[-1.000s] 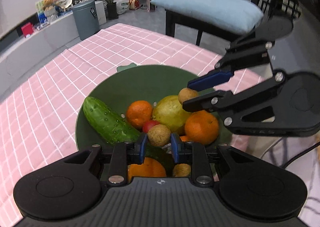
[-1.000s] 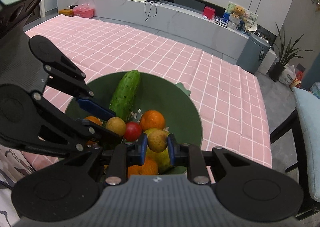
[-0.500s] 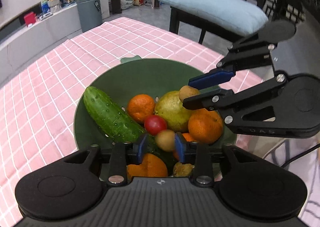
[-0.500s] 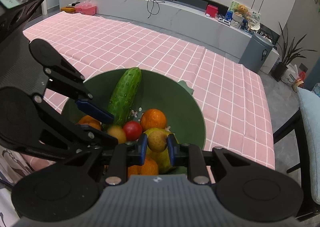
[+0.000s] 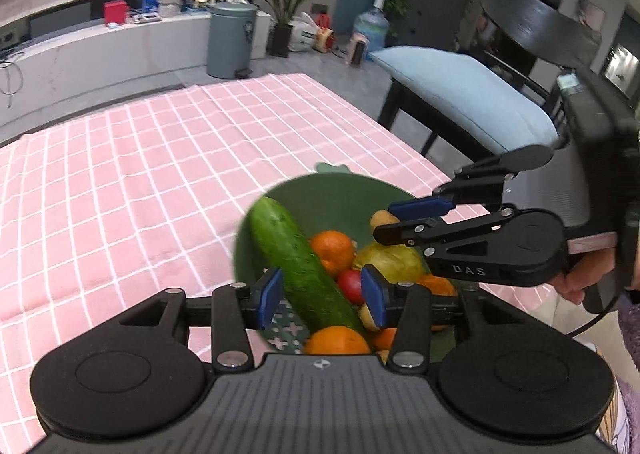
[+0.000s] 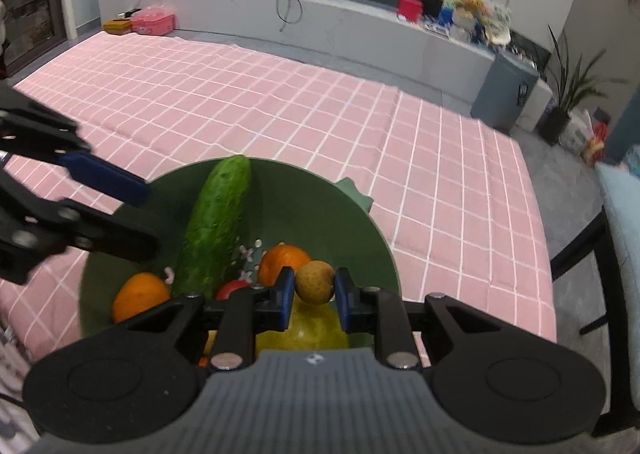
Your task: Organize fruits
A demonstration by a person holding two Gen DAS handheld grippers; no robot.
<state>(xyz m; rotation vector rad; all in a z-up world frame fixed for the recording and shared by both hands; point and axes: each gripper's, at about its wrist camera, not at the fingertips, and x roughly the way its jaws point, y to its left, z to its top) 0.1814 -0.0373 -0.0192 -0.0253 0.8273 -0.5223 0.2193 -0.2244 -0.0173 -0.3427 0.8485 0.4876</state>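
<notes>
A green bowl (image 5: 340, 190) (image 6: 320, 210) on the pink checked tablecloth holds a cucumber (image 5: 300, 266) (image 6: 218, 222), oranges (image 5: 332, 246) (image 6: 140, 294), a red tomato (image 5: 350, 284), a yellow-green fruit (image 5: 394, 262) (image 6: 316, 328) and small brown fruits. My left gripper (image 5: 322, 294) is open above the bowl, its pads either side of the cucumber's near end without touching it. My right gripper (image 6: 314, 292) is shut on a small brown fruit (image 6: 315, 282) held over the bowl's right side; it also shows in the left wrist view (image 5: 404, 218).
The pink tablecloth (image 6: 280, 102) spreads wide to the left and behind the bowl. A chair with a light blue cushion (image 5: 460, 90) stands past the table's right edge. A grey bin (image 5: 230, 38) and a low white bench (image 6: 320, 26) stand beyond the table.
My left gripper has let go of the small brown fruit into the bowl, opened wide and swung left over the cucumber. My right gripper still holds its fruit and has lifted slightly.
</notes>
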